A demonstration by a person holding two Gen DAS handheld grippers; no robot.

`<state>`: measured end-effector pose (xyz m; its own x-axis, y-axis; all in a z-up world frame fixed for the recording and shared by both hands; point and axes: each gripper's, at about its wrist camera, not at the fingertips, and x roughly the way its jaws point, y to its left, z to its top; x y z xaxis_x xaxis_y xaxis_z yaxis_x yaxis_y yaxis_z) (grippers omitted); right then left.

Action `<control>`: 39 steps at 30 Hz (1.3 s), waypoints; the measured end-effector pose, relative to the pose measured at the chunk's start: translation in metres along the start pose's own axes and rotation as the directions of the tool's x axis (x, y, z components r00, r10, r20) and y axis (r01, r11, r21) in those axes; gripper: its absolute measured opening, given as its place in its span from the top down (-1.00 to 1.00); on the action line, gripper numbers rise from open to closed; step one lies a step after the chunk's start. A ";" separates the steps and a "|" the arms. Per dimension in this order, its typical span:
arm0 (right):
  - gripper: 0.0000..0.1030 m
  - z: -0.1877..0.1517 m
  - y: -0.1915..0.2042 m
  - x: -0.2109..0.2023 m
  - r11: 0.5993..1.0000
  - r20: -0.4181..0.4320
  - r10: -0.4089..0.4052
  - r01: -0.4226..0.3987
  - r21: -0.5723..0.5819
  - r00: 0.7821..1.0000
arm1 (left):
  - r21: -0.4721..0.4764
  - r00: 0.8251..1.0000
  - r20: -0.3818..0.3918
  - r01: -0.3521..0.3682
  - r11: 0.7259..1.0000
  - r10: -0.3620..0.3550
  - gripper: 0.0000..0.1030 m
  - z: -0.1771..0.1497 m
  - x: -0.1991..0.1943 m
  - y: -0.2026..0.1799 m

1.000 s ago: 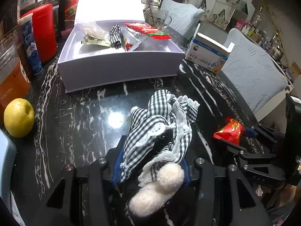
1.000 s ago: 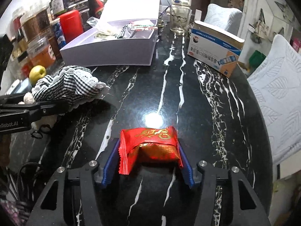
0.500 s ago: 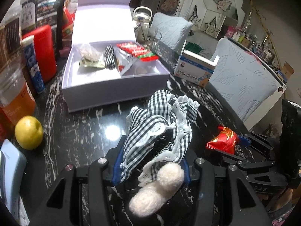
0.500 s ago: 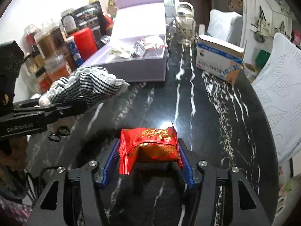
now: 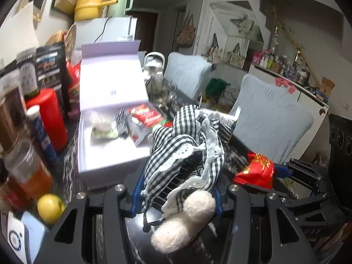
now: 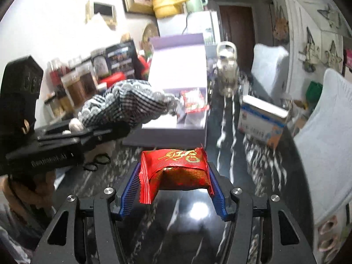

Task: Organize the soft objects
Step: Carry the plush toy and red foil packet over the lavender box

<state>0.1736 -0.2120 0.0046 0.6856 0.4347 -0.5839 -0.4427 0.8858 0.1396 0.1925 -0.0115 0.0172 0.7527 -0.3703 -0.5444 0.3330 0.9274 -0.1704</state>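
My left gripper (image 5: 178,184) is shut on a black-and-white checked cloth pouch (image 5: 187,147) with lace trim and white pompoms (image 5: 184,220), held in the air above the black marble table. My right gripper (image 6: 173,180) is shut on a red snack packet (image 6: 176,169) with gold print, also lifted. In the left wrist view the red packet (image 5: 257,171) and right gripper show at the right. In the right wrist view the checked pouch (image 6: 127,105) shows at the left. An open lavender box (image 5: 110,145) ahead holds red packets (image 5: 147,115) and small items.
A red canister (image 5: 49,118), jars and a blue tube (image 5: 41,136) line the left edge, with a yellow fruit (image 5: 50,208) near me. A glass kettle (image 6: 226,74) and a white-blue carton (image 6: 261,121) stand at the right. Padded chairs (image 5: 270,121) flank the table.
Both grippers rose off the table with their loads and tilted up, so more of the room and less of the tabletop shows. Neither grip changed.
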 end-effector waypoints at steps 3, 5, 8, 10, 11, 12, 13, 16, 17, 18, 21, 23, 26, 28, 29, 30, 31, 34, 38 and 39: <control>-0.13 0.017 0.001 -0.007 1.000 0.052 -0.010 0.012 -0.021 0.999 | 0.011 0.999 0.026 0.021 1.000 -0.022 0.05 0.015 0.000 -0.004; -0.13 0.030 0.001 -0.010 0.999 0.079 -0.012 0.015 -0.035 0.997 | 0.010 0.999 0.044 0.032 0.999 -0.033 0.05 0.027 0.001 -0.004; -0.13 0.050 0.000 -0.012 1.000 0.109 0.006 -0.003 -0.031 0.994 | 0.022 0.997 0.076 0.028 0.999 -0.030 0.05 0.044 -0.001 -0.005; -0.14 0.063 0.000 -0.015 0.999 0.134 0.019 -0.014 -0.035 0.991 | 0.034 0.995 0.096 0.017 0.999 -0.020 0.05 0.055 -0.002 -0.005; -0.13 0.070 0.000 -0.016 0.999 0.148 0.026 -0.020 -0.040 0.989 | 0.039 0.994 0.106 0.009 0.999 -0.013 0.05 0.061 -0.004 -0.005; -0.14 0.077 0.000 -0.017 0.999 0.158 0.030 -0.023 -0.042 0.987 | 0.048 0.993 0.121 0.004 0.999 -0.010 0.05 0.067 -0.005 -0.004; -0.14 0.085 0.000 -0.019 0.999 0.168 0.031 -0.024 -0.042 0.985 | 0.054 0.991 0.131 0.001 0.999 -0.008 0.05 0.072 -0.007 -0.004; -0.14 0.107 0.000 -0.022 0.998 0.203 0.041 -0.030 -0.060 0.978 | 0.067 0.983 0.185 -0.019 0.998 0.006 0.05 0.089 -0.012 0.000; -0.14 0.112 0.001 -0.023 0.997 0.208 0.045 -0.032 -0.064 0.977 | 0.065 0.980 0.200 -0.023 0.998 0.010 0.05 0.094 -0.013 0.002; -0.14 0.118 0.000 -0.023 0.997 0.214 0.050 -0.036 -0.069 0.975 | 0.064 0.978 0.210 -0.025 0.998 0.011 0.05 0.097 -0.014 0.004; -0.14 0.136 -0.001 -0.017 0.995 0.220 0.075 -0.059 -0.080 0.973 | 0.042 0.968 0.251 -0.024 0.999 0.013 0.05 0.112 -0.015 0.014; -0.14 0.145 -0.001 -0.010 0.994 0.218 0.089 -0.071 -0.088 0.972 | 0.039 0.962 0.271 -0.035 0.999 0.024 0.05 0.122 -0.012 0.021; -0.14 0.155 -0.001 0.004 0.992 0.208 0.097 -0.078 -0.099 0.973 | 0.035 0.959 0.281 -0.053 0.998 0.041 0.05 0.133 -0.004 0.032; -0.14 0.162 -0.001 0.016 0.990 0.198 0.106 -0.086 -0.108 0.974 | 0.030 0.957 0.284 -0.066 0.997 0.055 0.05 0.138 0.002 0.038; -0.14 0.165 -0.001 0.022 0.990 0.193 0.112 -0.092 -0.111 0.975 | 0.022 0.956 0.287 -0.073 0.997 0.064 0.05 0.141 0.005 0.042; -0.14 0.168 -0.001 0.033 0.989 0.181 0.124 -0.106 -0.106 0.976 | 0.011 0.954 0.291 -0.084 0.996 0.077 0.05 0.143 0.009 0.047; -0.14 0.171 -0.001 0.039 0.988 0.176 0.134 -0.117 -0.103 0.975 | 0.002 0.952 0.291 -0.095 0.995 0.091 0.05 0.146 0.013 0.052; -0.14 0.179 0.000 0.062 0.985 0.167 0.155 -0.138 -0.106 0.974 | -0.027 0.950 0.284 -0.130 0.991 0.132 0.05 0.152 0.027 0.070; -0.14 0.194 0.002 0.089 0.983 0.158 0.160 -0.142 -0.117 0.974 | -0.067 0.945 0.272 -0.172 0.983 0.184 0.05 0.152 0.044 0.095; -0.14 0.197 0.003 0.095 0.982 0.155 0.162 -0.144 -0.123 0.974 | -0.078 0.947 0.254 -0.182 0.980 0.196 0.05 0.153 0.050 0.101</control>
<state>0.3513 -0.1359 0.1074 0.6859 0.5926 -0.4223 -0.6044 0.7872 0.1231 0.3504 0.0562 0.0984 0.9225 -0.1819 -0.3404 0.1448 0.9806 -0.1318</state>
